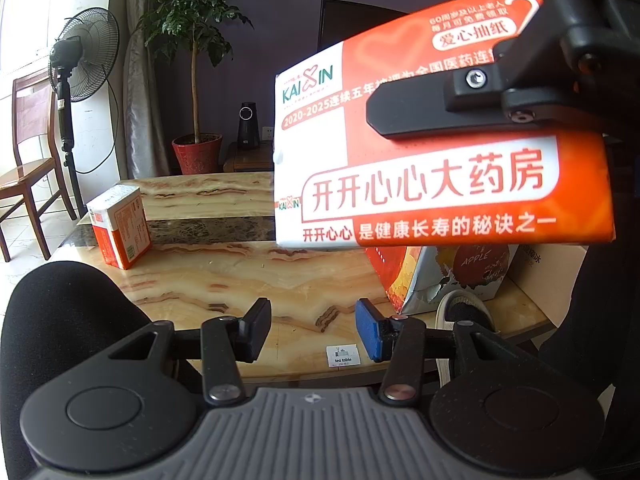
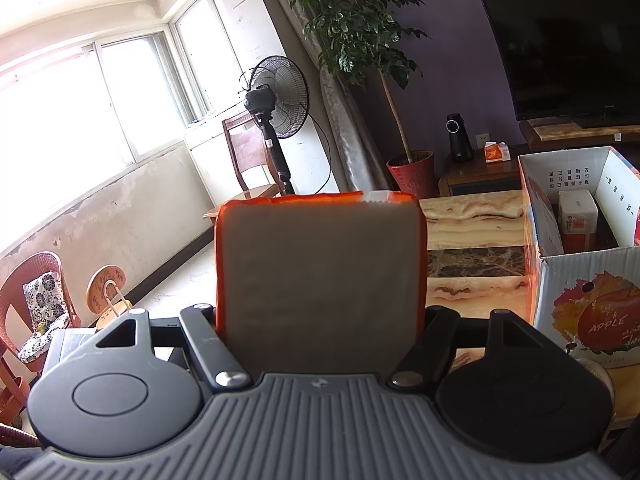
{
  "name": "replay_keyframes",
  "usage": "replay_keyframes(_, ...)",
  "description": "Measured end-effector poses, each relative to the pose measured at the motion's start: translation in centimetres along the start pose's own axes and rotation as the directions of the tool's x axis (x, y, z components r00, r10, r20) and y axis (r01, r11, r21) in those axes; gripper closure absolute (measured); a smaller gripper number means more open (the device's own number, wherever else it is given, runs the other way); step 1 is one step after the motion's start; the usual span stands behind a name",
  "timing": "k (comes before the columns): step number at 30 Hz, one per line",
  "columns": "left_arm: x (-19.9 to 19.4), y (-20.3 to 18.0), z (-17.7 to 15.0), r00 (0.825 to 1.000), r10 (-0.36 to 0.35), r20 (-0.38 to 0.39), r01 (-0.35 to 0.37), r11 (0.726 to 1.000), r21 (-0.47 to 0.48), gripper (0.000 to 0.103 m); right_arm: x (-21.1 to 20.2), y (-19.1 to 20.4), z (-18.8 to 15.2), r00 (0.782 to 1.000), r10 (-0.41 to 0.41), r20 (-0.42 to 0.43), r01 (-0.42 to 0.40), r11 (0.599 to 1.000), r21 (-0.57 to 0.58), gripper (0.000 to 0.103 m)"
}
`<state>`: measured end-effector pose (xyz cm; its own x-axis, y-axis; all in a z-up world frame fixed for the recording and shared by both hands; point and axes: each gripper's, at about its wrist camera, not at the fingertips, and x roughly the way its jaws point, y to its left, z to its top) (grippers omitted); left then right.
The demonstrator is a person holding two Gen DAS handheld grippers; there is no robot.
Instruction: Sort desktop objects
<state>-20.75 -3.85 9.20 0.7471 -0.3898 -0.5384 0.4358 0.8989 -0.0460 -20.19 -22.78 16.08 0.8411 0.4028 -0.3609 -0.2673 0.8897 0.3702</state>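
Left tool [image 1: 312, 330]: released, nothing between its pads, low over the marble worktop [image 1: 224, 280]. Right tool [image 2: 320, 320]: clenched on an orange tissue pack [image 2: 320, 280], held above the worktop. Second pack [image 1: 120, 226] stands farther left; apple box [image 2: 580, 280] right.

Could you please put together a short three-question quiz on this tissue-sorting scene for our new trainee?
1. True or false: the left gripper is holding something.
2. What does the right gripper carry: A) a cup, B) an orange-and-white tissue pack, C) a remote?
3. Where does the other tissue pack outside the apple box stand?

Key: 1. False: its jaws are open and empty. 2. B. 3. Upright on the marble tea table, near its far left edge in the left wrist view.
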Motion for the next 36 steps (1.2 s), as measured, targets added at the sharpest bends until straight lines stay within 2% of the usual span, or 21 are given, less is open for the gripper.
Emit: replay_keyframes(36, 0.07, 0.21, 0.05, 1.000, 0.000, 0.000, 0.000, 1.000, -0.002, 0.055, 0.15, 0.28, -0.07, 1.000, 0.006, -0.006, -0.006, 1.000, -0.002, 0.029)
